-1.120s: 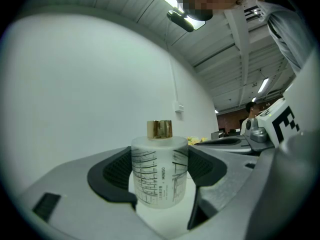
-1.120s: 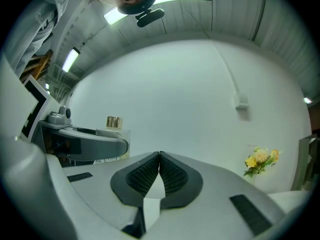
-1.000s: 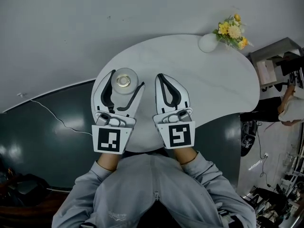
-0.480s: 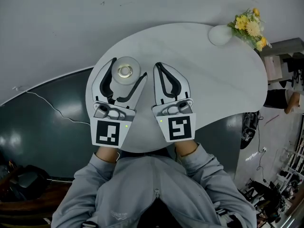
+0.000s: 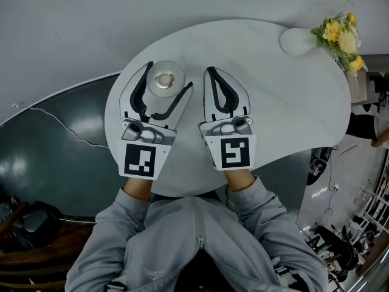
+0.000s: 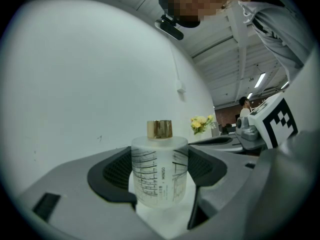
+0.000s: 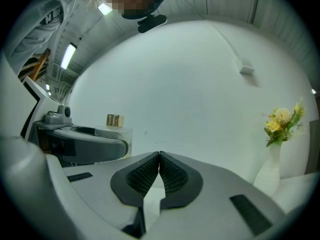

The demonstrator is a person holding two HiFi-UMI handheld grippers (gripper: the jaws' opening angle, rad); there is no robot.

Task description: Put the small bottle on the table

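Small bottle (image 5: 164,79) upright on white bench (image 5: 273,102), toward left edge, between jaws of left tool (image 5: 171,75). Frosted body, gold cap (image 6: 159,129) (printed lines and small lettering down its side). Left tool clamped on it, pads against both flanks. Right tool (image 7: 159,155) just right of left one, jaws pressed together, nothing between them. White vase (image 5: 298,41) with yellow flowers (image 5: 340,35) at far right of bench, well apart from bottle.
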